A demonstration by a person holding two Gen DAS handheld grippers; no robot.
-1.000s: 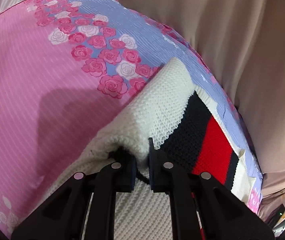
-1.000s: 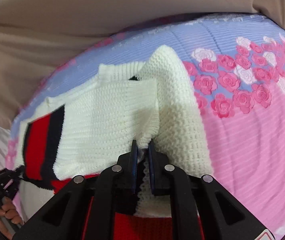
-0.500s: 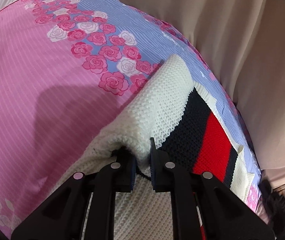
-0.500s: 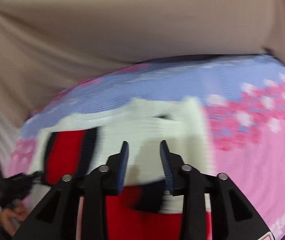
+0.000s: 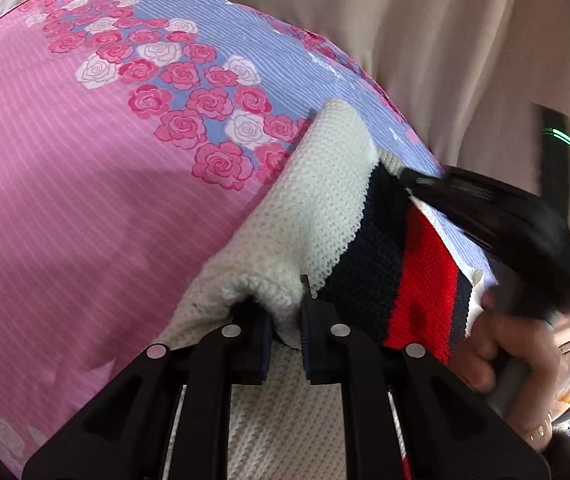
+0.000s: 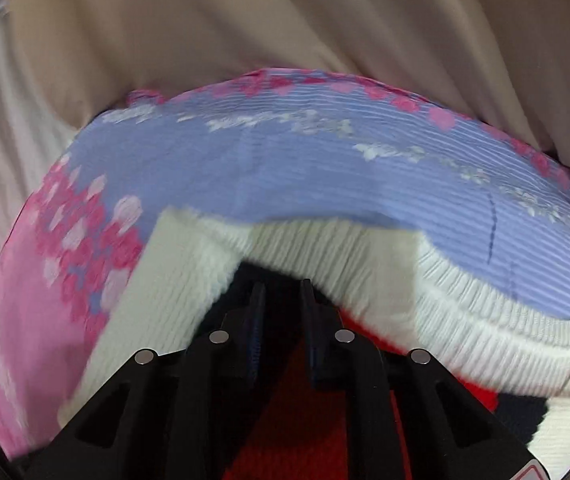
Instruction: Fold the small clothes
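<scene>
A small knit sweater [image 5: 305,208], white with navy and red stripes, lies on the bed. My left gripper [image 5: 287,320] is shut on a folded white sleeve edge of the sweater. The right gripper shows in the left wrist view [image 5: 505,232] as a dark blurred shape over the striped end, held by a hand [image 5: 509,356]. In the right wrist view my right gripper [image 6: 281,300] is open and empty, low over the sweater's red part [image 6: 305,432], with the white ribbed hem [image 6: 445,304] just beyond the fingertips.
A pink and lavender rose-print sheet [image 5: 85,184] covers the bed and also shows in the right wrist view [image 6: 325,168]. Beige fabric [image 5: 445,40] hangs behind the bed's far edge.
My right gripper let go of the white sleeve, opened, and swung across to the sweater's striped hem end. My left gripper kept its hold and barely moved.
</scene>
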